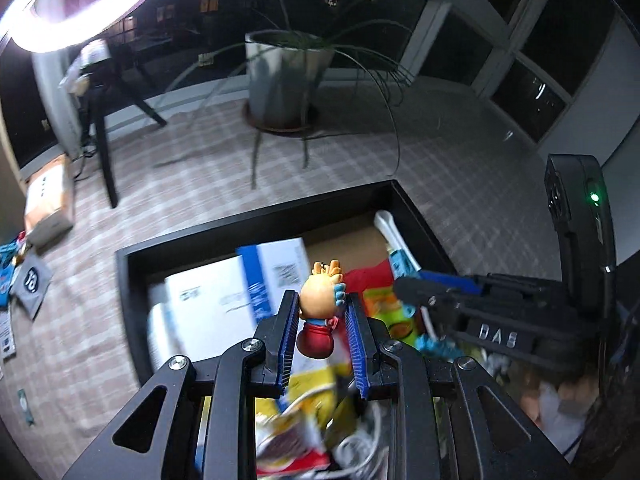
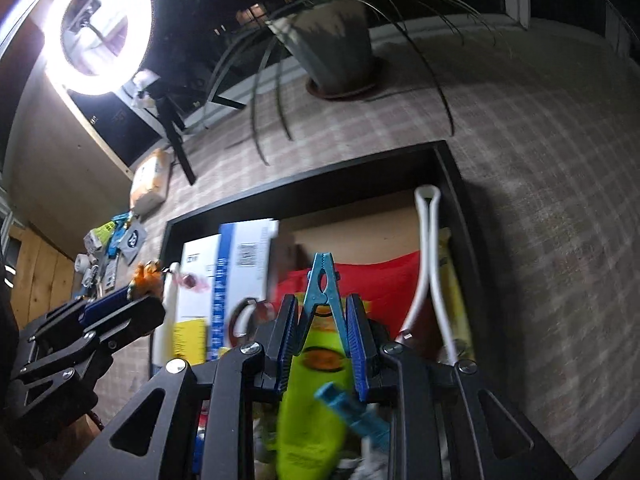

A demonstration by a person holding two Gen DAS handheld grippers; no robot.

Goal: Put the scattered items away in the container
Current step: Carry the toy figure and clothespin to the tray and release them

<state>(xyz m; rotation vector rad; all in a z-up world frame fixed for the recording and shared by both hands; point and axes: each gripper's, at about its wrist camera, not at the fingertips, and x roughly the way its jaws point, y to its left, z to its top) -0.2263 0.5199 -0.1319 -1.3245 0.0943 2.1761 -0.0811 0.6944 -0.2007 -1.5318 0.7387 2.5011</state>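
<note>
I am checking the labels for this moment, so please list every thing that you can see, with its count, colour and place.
figurine: one, tan head and red body, held in the left tool over the container
clothespin: one, teal, held in the right tool over the container
container: one, black, on the checked carpet, already holding boxes and packets
white and blue box: one, inside the container at the left
red packet: one, inside the container
scattered items: several, mixed colours, on the carpet left of the container
potted plant: one, grey pot, behind the container
ring light: one, white, upper left
left tool: black with blue pads
right tool: black with blue pads
</note>
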